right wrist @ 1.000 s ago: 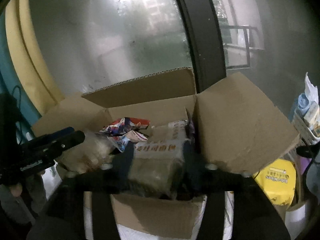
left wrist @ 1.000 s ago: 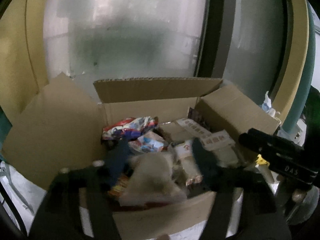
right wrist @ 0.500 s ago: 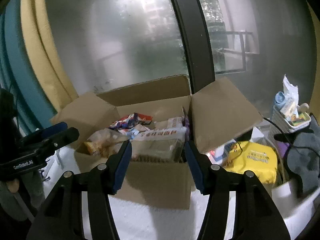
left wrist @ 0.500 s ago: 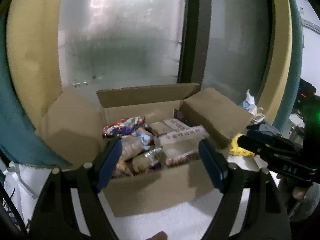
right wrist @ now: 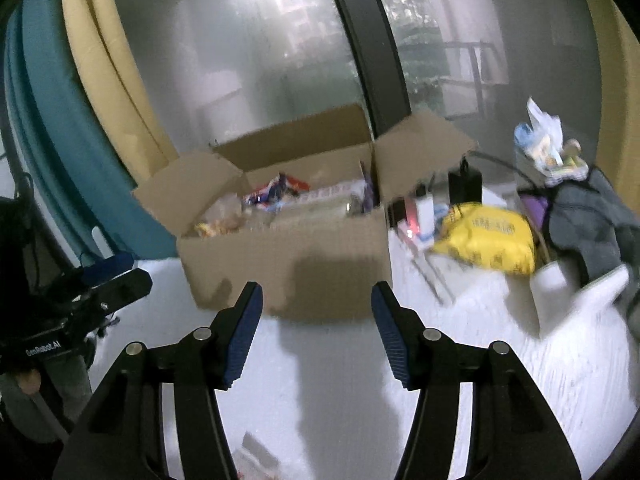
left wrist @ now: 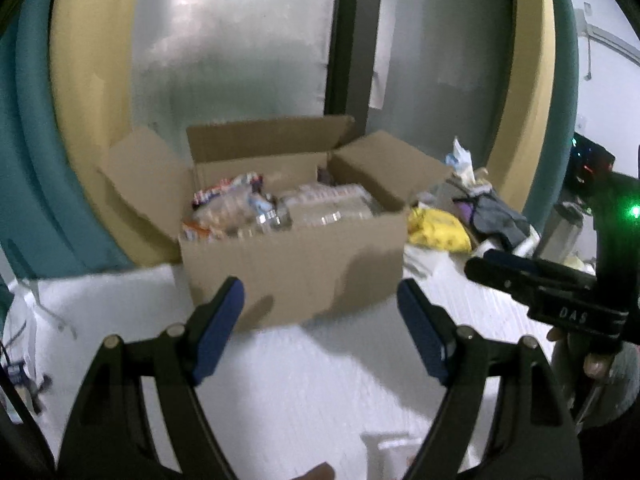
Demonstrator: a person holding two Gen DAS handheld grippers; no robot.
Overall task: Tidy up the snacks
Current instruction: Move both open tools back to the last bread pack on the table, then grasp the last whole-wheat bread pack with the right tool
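An open cardboard box (left wrist: 296, 264) (right wrist: 288, 264) stands on a white surface against a frosted window, its flaps spread. Several snack packets (left wrist: 240, 208) (right wrist: 276, 194) and a clear-wrapped pack (left wrist: 328, 204) fill it. My left gripper (left wrist: 320, 300) hangs open in front of the box, well short of it, with nothing between its blue pads. My right gripper (right wrist: 316, 300) is also open and empty, facing the box's front wall. Each gripper shows at the edge of the other's view: the right one (left wrist: 540, 284) and the left one (right wrist: 100, 280).
A yellow bag (left wrist: 438, 230) (right wrist: 488, 240) lies right of the box, with a grey cloth (right wrist: 592, 212) and a basket of small items (right wrist: 548, 156) beyond it. Teal and yellow curtains (left wrist: 60, 120) hang at left. White surface (left wrist: 320, 380) lies between grippers and box.
Both grippers have pulled back from inside the box. The snacks that were between their pads a second ago now lie in the box, and both stand empty.
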